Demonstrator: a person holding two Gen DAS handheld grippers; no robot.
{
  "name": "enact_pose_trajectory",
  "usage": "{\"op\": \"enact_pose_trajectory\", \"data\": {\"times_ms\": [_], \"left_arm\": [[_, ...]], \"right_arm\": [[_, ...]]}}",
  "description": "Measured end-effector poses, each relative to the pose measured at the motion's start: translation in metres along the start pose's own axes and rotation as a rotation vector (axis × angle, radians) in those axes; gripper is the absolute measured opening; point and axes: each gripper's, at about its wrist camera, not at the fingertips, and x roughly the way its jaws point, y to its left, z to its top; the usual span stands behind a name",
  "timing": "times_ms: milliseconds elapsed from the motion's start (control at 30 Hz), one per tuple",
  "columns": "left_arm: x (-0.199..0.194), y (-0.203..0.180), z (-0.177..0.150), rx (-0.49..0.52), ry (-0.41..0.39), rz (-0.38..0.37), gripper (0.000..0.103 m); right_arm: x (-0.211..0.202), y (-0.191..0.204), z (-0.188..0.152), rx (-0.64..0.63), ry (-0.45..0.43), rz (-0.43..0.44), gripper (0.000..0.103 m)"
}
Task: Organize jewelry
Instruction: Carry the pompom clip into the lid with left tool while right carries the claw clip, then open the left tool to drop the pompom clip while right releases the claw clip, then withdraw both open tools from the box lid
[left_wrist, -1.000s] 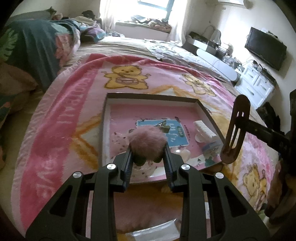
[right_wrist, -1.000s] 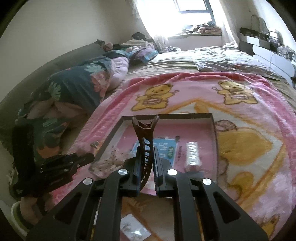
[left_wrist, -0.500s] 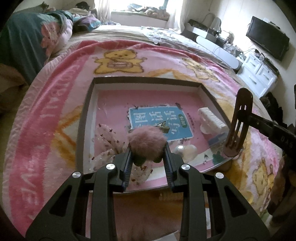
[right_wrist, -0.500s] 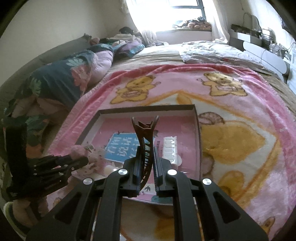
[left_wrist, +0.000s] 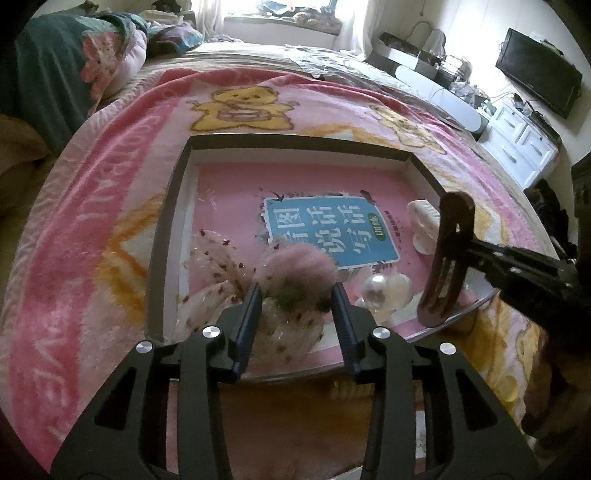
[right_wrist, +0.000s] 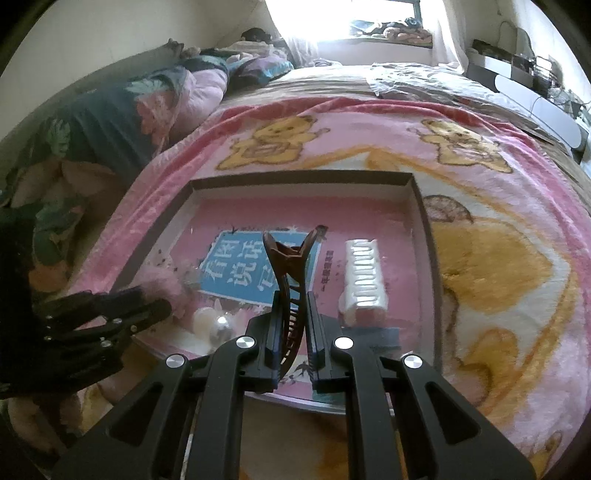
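My left gripper (left_wrist: 295, 295) is shut on a fluffy pink pom-pom hair piece (left_wrist: 297, 267) and holds it over the near left part of a shallow dark-rimmed tray (left_wrist: 295, 142). My right gripper (right_wrist: 291, 306) is shut on a brown claw hair clip (right_wrist: 290, 258), held upright above the tray's (right_wrist: 303, 177) near edge; it also shows in the left wrist view (left_wrist: 445, 258). In the tray lie a white claw clip (right_wrist: 364, 280), a pearl hair piece (left_wrist: 386, 290), a sheer pink bow (left_wrist: 218, 258) and a blue printed label (left_wrist: 328, 229).
The tray rests on a pink bear-print blanket (left_wrist: 110, 206) on a bed. Folded quilts (right_wrist: 122, 110) are heaped at the far left. White drawers (left_wrist: 521, 144) and a dark screen (left_wrist: 539, 81) stand at the right. A clear plastic bag lies below the grippers.
Both grippers have moved forward and down toward the tray, each with its hair piece still held. The tray and its contents look larger and closer.
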Motion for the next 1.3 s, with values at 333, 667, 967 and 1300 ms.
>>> {"op": "enact_pose_trajectory", "data": {"times_ms": [333,667,967,1300], "left_arm": [[-0.011,0.001,0.001,-0.003,-0.018,-0.003,0.036],[-0.031,0.001,-0.001,-0.007,-0.041,-0.001,0.04],[-0.059,0.0,-0.004,-0.024,-0.073,0.016,0.066],[-0.107,-0.011,-0.007,-0.016,-0.146,0.05,0.093]], "right_arm": [[0.0,0.007,-0.004,0.001,0.014,0.008,0.015],[-0.031,0.009,-0.009,0.009,-0.042,0.013,0.057],[-0.08,0.012,-0.015,0.0,-0.127,0.003,0.092],[-0.129,0.008,-0.024,0.007,-0.203,-0.002,0.096]]}}
